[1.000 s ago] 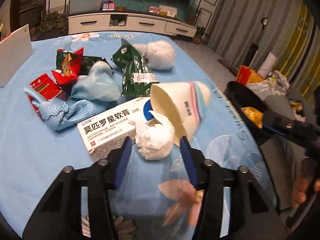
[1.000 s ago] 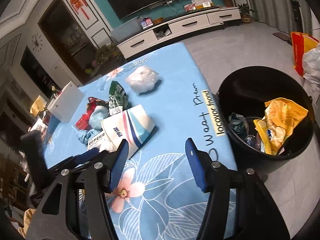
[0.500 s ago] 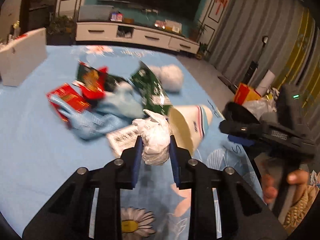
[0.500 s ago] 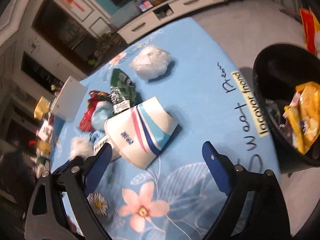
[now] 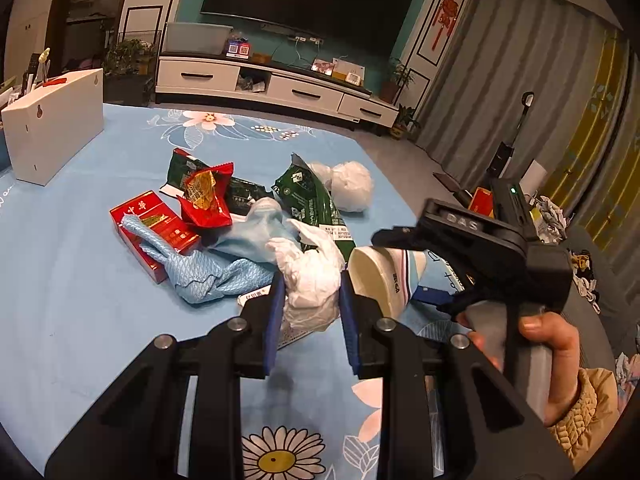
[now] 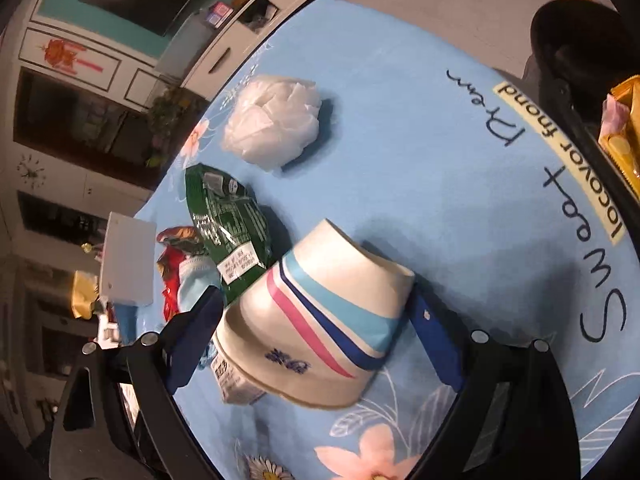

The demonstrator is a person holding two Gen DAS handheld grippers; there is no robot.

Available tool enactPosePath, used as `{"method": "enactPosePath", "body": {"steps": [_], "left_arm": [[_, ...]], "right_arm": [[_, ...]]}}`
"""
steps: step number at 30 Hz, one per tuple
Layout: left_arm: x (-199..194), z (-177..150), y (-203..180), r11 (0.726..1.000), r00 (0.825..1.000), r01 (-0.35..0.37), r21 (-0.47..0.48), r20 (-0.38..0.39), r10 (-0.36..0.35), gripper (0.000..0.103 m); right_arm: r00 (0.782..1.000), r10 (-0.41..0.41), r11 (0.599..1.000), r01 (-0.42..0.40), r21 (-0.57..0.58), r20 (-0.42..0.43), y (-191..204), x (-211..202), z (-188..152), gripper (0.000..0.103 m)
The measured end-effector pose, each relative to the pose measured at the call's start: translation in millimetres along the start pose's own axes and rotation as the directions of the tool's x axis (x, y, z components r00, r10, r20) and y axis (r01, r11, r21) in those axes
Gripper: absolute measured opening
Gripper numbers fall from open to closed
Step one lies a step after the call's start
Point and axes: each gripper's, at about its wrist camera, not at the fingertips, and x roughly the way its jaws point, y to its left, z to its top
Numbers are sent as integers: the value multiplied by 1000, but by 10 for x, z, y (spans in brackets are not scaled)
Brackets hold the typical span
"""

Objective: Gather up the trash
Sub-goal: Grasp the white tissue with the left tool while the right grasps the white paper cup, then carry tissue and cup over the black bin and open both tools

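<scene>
My left gripper is shut on a crumpled white tissue wad, held above the blue cloth. My right gripper is open, its blue fingers on either side of a striped paper bowl that lies on its side; the bowl also shows in the left wrist view. A green wrapper, a second white wad, a red cigarette box, a blue mask and a blue glove lie in a pile. The black trash bin stands at the table's right edge.
A white box stands at the table's far left. A medicine box lies partly under the bowl. The right hand and gripper body are close to my left gripper's right side. A TV cabinet stands beyond the table.
My left gripper closed on the tissue wad and lifted it off the table. My right gripper swung from near the bin over to the bowl and now straddles it.
</scene>
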Motion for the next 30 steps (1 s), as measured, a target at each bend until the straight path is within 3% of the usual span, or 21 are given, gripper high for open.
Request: {"method": "enactPosePath", "body": {"steps": [1, 3, 8, 22, 30], "left_arm": [[10, -3, 0, 1000, 1000, -1, 1, -2, 1, 28], [17, -6, 6, 1000, 1000, 2, 2, -4, -2, 28], [4, -13, -6, 1000, 1000, 5, 2, -4, -5, 28], [20, 80, -452, 996, 1000, 29, 87, -6, -28, 28], [201, 179, -885, 984, 998, 60, 170, -22, -58, 28]], "right_arm": [[1000, -6, 1000, 6, -6, 1, 17, 4, -7, 91], [1000, -5, 1000, 5, -24, 11, 40, 9, -27, 80], [999, 21, 999, -20, -25, 27, -24, -57, -53, 72], [979, 76, 996, -64, -65, 191, -339, -938, 25, 71], [954, 19, 997, 6, -83, 301, -680, -1364, 153, 71]]}}
